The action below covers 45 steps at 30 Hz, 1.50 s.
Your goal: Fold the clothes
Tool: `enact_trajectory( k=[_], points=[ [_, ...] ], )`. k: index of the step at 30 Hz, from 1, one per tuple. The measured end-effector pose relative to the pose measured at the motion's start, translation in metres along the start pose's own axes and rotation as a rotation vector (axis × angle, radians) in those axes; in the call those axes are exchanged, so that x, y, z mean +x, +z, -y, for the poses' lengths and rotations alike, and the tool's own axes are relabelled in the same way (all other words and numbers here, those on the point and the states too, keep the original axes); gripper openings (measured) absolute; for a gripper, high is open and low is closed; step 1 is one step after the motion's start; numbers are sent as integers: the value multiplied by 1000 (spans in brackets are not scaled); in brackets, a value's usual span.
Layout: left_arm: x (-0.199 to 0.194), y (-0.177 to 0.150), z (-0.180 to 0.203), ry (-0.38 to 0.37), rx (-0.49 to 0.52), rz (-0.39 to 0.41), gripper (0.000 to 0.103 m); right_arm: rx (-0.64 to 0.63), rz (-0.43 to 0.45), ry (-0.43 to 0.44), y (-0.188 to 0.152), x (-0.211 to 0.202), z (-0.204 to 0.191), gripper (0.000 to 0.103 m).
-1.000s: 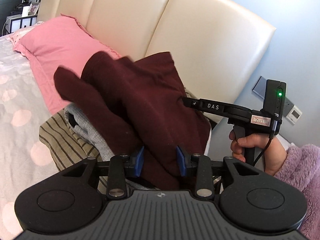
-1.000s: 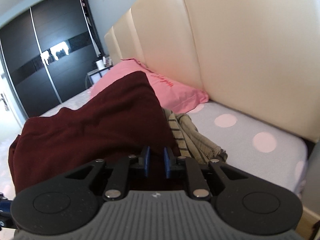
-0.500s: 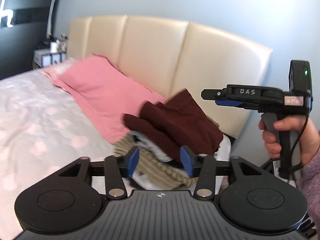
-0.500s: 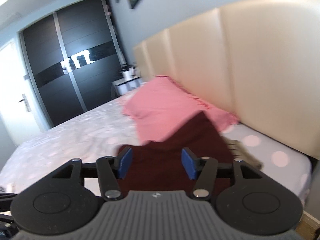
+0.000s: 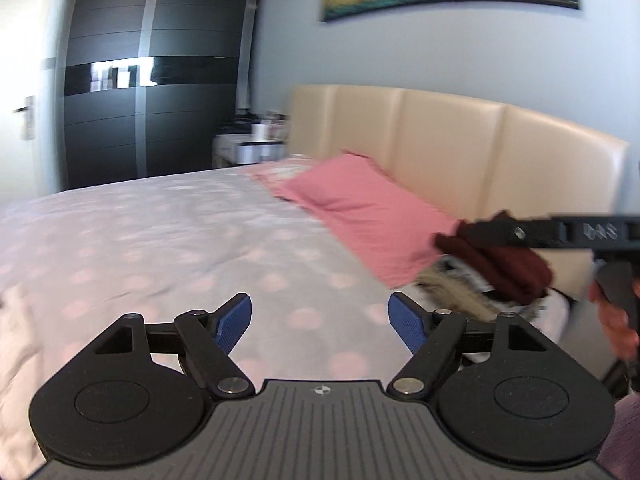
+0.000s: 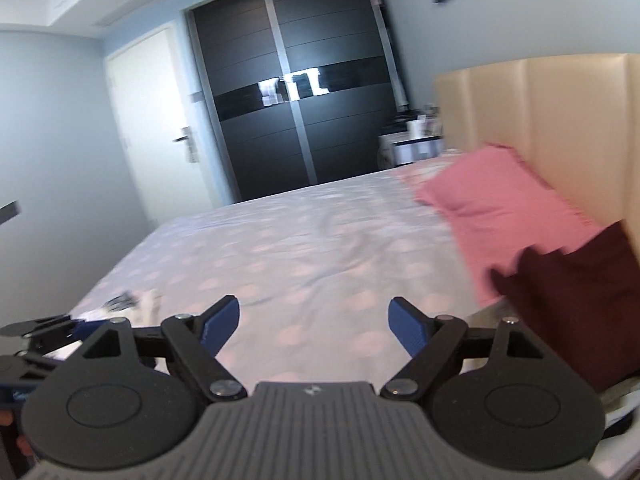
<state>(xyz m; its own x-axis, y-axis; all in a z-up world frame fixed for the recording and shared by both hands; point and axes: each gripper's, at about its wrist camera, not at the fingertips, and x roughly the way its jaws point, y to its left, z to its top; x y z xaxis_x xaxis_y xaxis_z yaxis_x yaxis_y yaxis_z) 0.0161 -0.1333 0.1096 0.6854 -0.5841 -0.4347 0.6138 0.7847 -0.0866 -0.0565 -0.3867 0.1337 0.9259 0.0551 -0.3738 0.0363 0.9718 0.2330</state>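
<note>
bed (image 5: 168, 240): wide, covered in a pale sheet with faint pink dots; fills the middle of both wrist views. sheet mostly bare.
headboard (image 5: 460, 140): cream padded panels along the far right side of the bed.
wardrobe (image 6: 296, 120): dark sliding doors with a glossy band, against the far wall past the bed.
pink pillow (image 5: 360, 216): lies flat beside the headboard.
pile of clothes (image 5: 460, 284): at the near end of the pillow, close to the headboard corner; striped and grey pieces at the bottom, blurred.
maroon garment (image 5: 508, 268): folded, on top of that pile, touching the pillow's edge. in the right wrist view it sits at the right margin (image 6: 580, 292), beside and past the right finger, not between the pads.
light garment (image 6: 132, 304): small crumpled white piece on the sheet at the left, well apart from the pile.
left gripper (image 5: 320, 322): jaws spread wide, have just been opening; only bare sheet shows between the blue pads. released, grasping nothing.
right gripper (image 6: 314, 326): jaws likewise spread wide, just been opening; nothing between the pads. released. its black body crosses the right edge of the left wrist view in front of the maroon garment.
person's hand (image 5: 616, 320): fingers wrapped on the right gripper's handle, blurred.
</note>
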Motion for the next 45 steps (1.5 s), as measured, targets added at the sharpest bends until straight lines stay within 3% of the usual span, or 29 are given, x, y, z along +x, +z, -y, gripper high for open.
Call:
enact_trajectory(
  k=[6,10,16,22,25,29,35,45],
  points=[
    [-25,-47,-32,169,-69,8,75,-61,-11,46,-62,20,-63,95],
    [-35,-79,-54,238,-145,15,75,-95,-14,-2,-101,34,-94,99],
    [-42,-113,-84,339,-163,-25,75,-54,-30,-117,-152,58,-108,99],
    [-45,-138,-105,401,-207,-66,75,-104,-87,-154,-195,84,-126,99],
    [-39,-141,-112,406,-235,-74,75,-127,-89,-148,-205,98,-135,99],
    [-29,-144,-111,436,-176,-80,75,-128,-77,-138,-214,111,-138,99],
    [-8,-153,-123,441,-209,-110,75,-124,-100,-144,-226,131,-134,99],
    [7,-160,-126,472,-215,-176,75,-77,-125,-169,-223,151,-126,99]
  ],
)
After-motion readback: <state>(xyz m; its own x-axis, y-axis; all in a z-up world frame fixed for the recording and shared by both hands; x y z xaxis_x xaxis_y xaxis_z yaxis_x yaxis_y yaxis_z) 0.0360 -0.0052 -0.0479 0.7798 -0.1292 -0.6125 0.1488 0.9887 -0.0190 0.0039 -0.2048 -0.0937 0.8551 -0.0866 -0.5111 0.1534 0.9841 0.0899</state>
